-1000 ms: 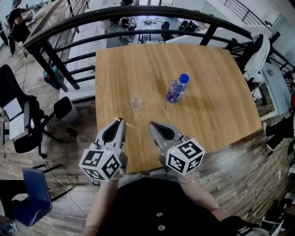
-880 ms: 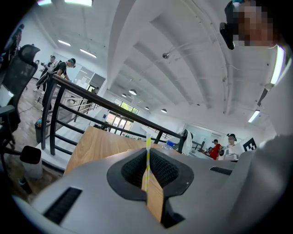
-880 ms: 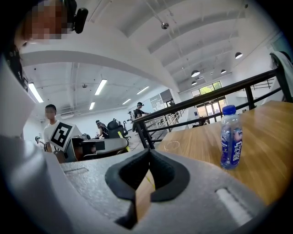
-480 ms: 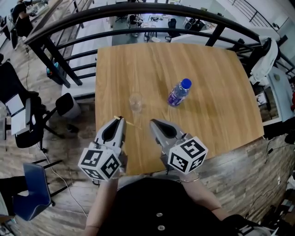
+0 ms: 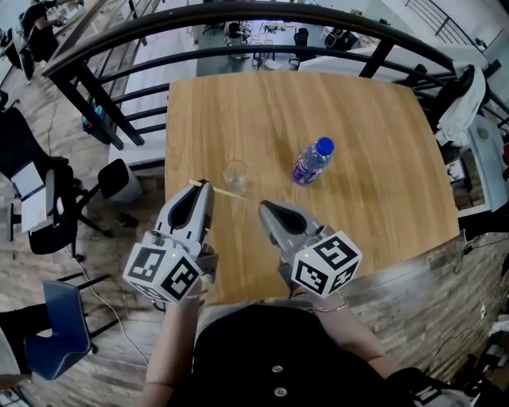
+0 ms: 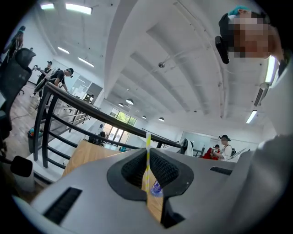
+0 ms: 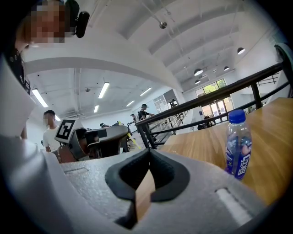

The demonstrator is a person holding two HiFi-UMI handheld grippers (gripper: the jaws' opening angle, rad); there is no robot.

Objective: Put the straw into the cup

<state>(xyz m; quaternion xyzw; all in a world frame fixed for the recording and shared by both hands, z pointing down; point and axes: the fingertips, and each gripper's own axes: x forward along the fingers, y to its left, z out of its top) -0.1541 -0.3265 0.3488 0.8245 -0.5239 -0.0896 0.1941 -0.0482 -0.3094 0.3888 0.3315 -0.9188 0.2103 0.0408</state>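
Note:
A thin yellow-and-white straw (image 5: 224, 191) is pinched crosswise in my left gripper (image 5: 202, 185), which is shut on it. The straw's right end reaches the near rim of the clear cup (image 5: 235, 175), which stands upright on the wooden table (image 5: 374, 191). In the left gripper view the straw (image 6: 148, 139) stands upright between the closed pads of the left gripper (image 6: 148, 153). My right gripper (image 5: 264, 208) hovers to the cup's near right, shut and empty. In the right gripper view the jaws of the right gripper (image 7: 149, 154) meet at the tip, and the left gripper (image 7: 103, 137) shows at the left.
A blue-capped plastic bottle (image 5: 312, 161) with a purple label stands right of the cup; it is also the bottle (image 7: 238, 148) in the right gripper view. A black railing (image 5: 262, 14) runs behind the table. Office chairs (image 5: 48, 215) stand on the floor to the left.
My left gripper has risen and moved forward with the straw, bringing its end up to the cup. The right gripper has shifted only slightly.

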